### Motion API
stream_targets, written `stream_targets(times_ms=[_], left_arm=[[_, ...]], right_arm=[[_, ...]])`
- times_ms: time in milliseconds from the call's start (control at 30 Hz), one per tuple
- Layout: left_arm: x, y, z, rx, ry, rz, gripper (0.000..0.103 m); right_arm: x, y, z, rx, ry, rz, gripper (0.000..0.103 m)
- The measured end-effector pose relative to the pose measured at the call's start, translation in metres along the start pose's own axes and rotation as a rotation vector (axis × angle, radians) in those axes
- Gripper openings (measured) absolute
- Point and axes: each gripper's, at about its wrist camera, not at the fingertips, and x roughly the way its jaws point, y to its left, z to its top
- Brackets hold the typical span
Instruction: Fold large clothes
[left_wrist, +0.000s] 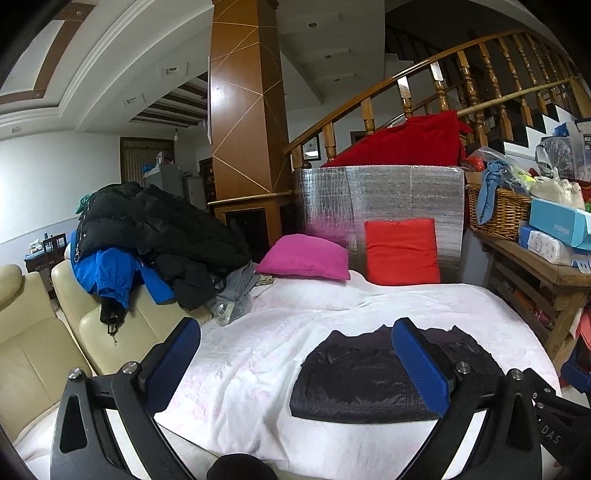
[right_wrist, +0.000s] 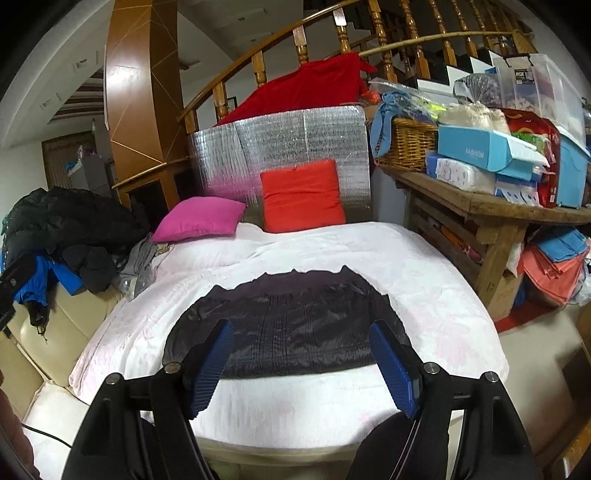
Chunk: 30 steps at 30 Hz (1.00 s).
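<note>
A dark, shiny quilted garment (left_wrist: 362, 380) lies folded into a flat rectangle on the white blanket (left_wrist: 258, 350); it also shows in the right wrist view (right_wrist: 295, 325). My left gripper (left_wrist: 295, 343) is open and empty, held above the blanket to the left of the garment. My right gripper (right_wrist: 301, 347) is open and empty, hovering over the garment's near edge. A pile of unfolded clothes, a black puffer jacket (left_wrist: 155, 221) and a blue jacket (left_wrist: 110, 273), sits on the cream sofa at the left.
A pink cushion (left_wrist: 306, 258) and a red cushion (left_wrist: 402, 251) lean against a silver foil panel (left_wrist: 380, 195) at the back. A cluttered wooden table (right_wrist: 491, 206) with a wicker basket (right_wrist: 406, 144) stands at the right. The cream sofa (left_wrist: 37, 332) is left.
</note>
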Motion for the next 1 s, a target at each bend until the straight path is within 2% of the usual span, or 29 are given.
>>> stream_targets(times_ms=[200, 1000], left_arm=[[-0.001, -0.002, -0.002, 0.016, 0.025, -0.014, 0.103], [-0.005, -0.002, -0.003, 0.022, 0.026, -0.02, 0.103]], right_arm=[[-0.002, 0.003, -0.002, -0.015, -0.003, -0.003, 0.079], [-0.01, 0.005, 0.003, -0.017, -0.023, -0.007, 0.079]])
